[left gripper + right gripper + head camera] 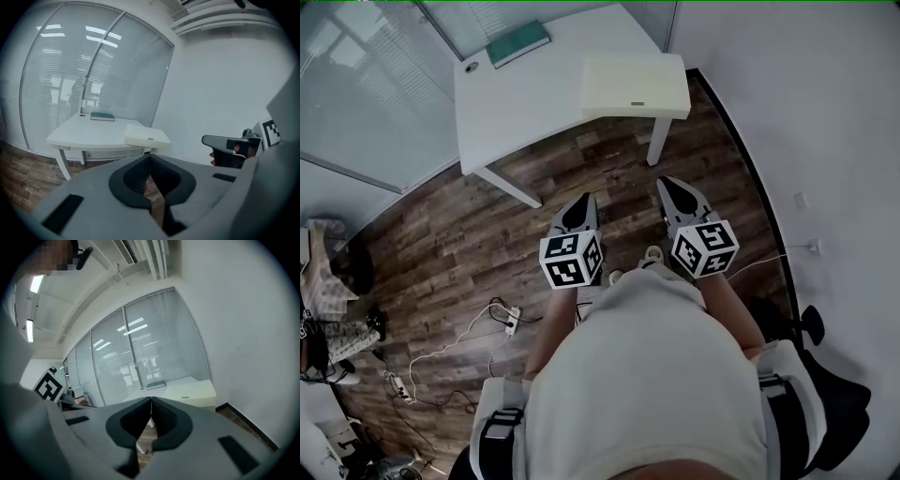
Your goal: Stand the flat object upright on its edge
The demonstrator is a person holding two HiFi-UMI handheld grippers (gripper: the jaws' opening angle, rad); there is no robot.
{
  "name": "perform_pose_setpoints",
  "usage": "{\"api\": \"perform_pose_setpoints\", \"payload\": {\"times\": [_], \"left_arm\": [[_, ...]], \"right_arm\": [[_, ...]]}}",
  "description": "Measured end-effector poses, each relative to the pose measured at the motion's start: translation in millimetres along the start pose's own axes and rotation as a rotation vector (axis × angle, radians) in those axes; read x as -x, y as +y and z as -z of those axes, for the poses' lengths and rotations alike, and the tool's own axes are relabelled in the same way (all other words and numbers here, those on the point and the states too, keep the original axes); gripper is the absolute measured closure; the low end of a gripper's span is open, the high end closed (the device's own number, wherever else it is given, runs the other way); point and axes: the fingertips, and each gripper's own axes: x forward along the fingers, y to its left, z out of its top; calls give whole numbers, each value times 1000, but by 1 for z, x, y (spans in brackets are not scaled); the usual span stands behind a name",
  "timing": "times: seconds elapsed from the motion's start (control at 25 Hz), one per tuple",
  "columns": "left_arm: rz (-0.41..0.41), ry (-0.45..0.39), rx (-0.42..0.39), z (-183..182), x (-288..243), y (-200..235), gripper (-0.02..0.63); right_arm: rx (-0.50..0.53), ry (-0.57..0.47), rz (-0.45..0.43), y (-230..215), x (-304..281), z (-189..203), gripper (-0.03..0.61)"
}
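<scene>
A flat cream box (636,86) lies on the near right corner of the white table (525,103), jutting a little over its edge. A green book (518,43) lies flat at the table's far side. Both grippers hover over the wooden floor, well short of the table. My left gripper (581,204) is shut with nothing in it, and so is my right gripper (673,187). In the left gripper view the box (146,136) and book (102,116) show beyond the closed left gripper (150,159). The right gripper view has the box (190,391) past the closed right gripper (151,401).
Cables and a power strip (511,319) trail across the floor at the left. Clutter (328,309) sits at the far left. A glass partition with blinds (70,70) stands behind the table, and a white wall (825,112) runs along the right.
</scene>
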Motion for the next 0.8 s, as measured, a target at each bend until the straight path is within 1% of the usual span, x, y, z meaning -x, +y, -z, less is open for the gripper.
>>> {"api": "perform_pose_setpoints", "payload": {"times": [0.16,0.28,0.52,0.8], "left_arm": [[6,-6,20,-1,2,3,594],[6,0,19,2,2,3,594],[9,15,18,0,-5,7,594],[4,16,18,-10,-26,19,594]], "right_arm": [[-16,-4,4,5,-4,0,558],[-15,-4,6,6,-5,1,558],[-40,-14,24,-5,-13,-1,558],[-60,-21,21,-19,-41,-7,558]]}}
